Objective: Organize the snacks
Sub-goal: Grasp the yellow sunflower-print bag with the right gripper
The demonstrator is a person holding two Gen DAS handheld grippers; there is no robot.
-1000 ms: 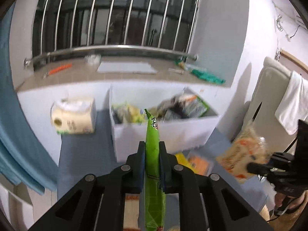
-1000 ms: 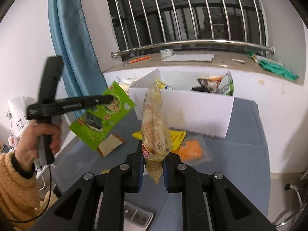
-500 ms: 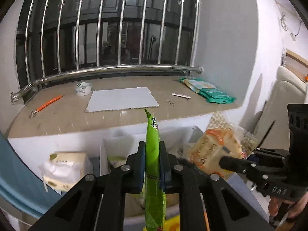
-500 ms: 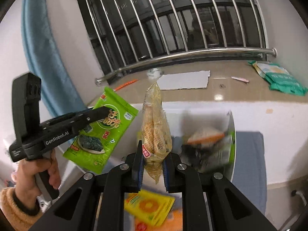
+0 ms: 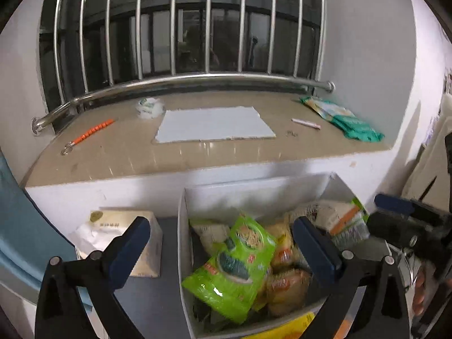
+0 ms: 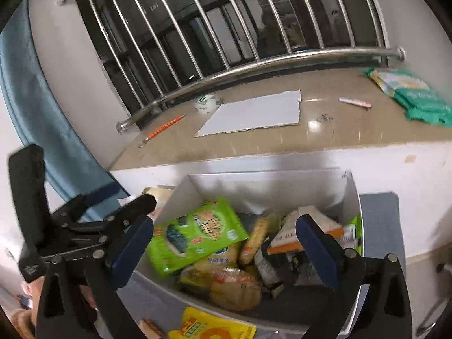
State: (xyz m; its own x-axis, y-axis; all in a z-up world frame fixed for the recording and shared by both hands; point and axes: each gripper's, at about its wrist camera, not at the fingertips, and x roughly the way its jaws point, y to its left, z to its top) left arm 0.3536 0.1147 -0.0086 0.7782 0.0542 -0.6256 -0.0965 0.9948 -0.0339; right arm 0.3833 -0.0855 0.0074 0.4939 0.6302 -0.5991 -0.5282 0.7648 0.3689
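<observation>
A grey table (image 5: 152, 305) carries a white box (image 5: 182, 254) and tissue pack (image 5: 124, 226).

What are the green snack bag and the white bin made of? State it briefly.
Green snack bag: likely glossy plastic film, given its glare and crinkles. White bin: looks like thin matte board, paper or foam, with flat walls and sharp folded corners; cannot tell which.

White sheet (image 5: 213, 124) and orange pen (image 5: 90, 133) on the sill (image 5: 127, 155).
</observation>
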